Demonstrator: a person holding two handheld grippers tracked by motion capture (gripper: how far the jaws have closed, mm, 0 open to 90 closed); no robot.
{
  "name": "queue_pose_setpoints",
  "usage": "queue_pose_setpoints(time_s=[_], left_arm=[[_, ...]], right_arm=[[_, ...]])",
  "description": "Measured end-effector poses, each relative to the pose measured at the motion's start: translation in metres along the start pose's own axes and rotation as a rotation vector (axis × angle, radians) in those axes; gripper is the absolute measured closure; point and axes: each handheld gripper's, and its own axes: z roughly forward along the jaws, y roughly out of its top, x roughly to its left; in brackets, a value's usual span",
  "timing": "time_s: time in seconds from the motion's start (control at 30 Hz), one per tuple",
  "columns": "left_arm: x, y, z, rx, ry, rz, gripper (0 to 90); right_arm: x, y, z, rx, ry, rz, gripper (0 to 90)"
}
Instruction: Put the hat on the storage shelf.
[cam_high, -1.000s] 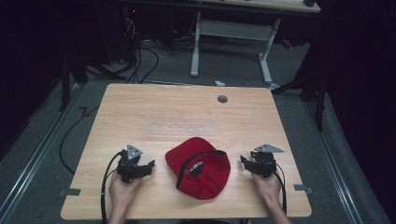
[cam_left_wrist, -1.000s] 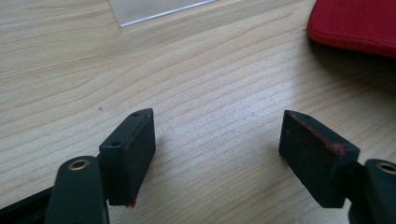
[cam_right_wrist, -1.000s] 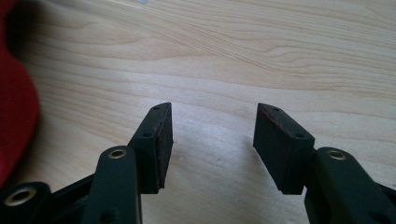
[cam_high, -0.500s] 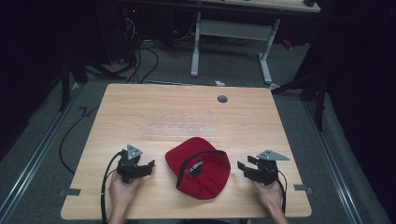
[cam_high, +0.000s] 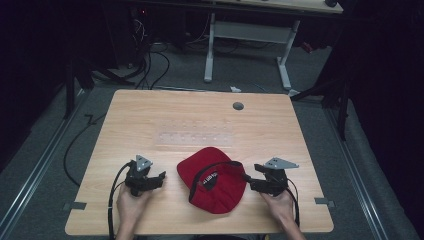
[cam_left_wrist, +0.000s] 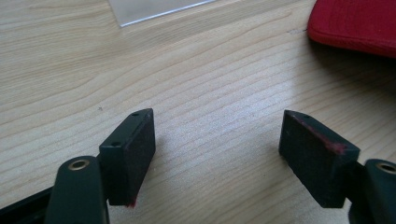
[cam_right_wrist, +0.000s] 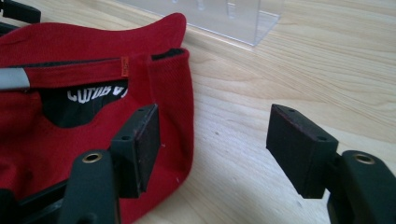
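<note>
A red cap (cam_high: 215, 180) is lying on the near half of the wooden table (cam_high: 200, 120), between the two grippers, opening turned up so its black lining and white lettering are showing. In the right gripper view the cap (cam_right_wrist: 60, 140) is filling the left side, with a small orange tag on its inner band and a grey strip at the far left edge.

The right gripper (cam_high: 250, 182) is sitting at the cap's right edge, held by the person's right hand (cam_high: 277, 202). Its jaws are standing wide apart and gripping nothing: in its own view the right gripper (cam_right_wrist: 212, 144) is straddling the cap's rim, one jaw over red fabric and the other over bare wood; whether the jaw is touching the fabric I cannot tell.

The left gripper (cam_high: 159, 177) is resting on the table just left of the cap, apart from it, in the left hand (cam_high: 131, 202). Its jaws are also spread and empty; in its own view the left gripper (cam_left_wrist: 217, 154) is looking over bare wood, with the cap (cam_left_wrist: 355, 23) at the upper right corner.

A clear plastic rack (cam_high: 195, 138) is lying just beyond the cap, toward the table's middle. A round grey grommet (cam_high: 238, 106) is sitting near the far edge.
</note>
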Motion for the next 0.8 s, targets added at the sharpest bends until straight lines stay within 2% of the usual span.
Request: queue_pose_setpoints(time_s=[0.4,0.8], left_arm=[[0.000,0.000,0.000,0.000,0.000,0.000,27.3],[0.000,0.000,0.000,0.000,0.000,0.000,27.2]], right_arm=[[0.012,0.023,0.028,0.037,0.035,-0.050,34.7],[0.015,0.026,0.055,0.096,0.101,-0.024,40.0]])
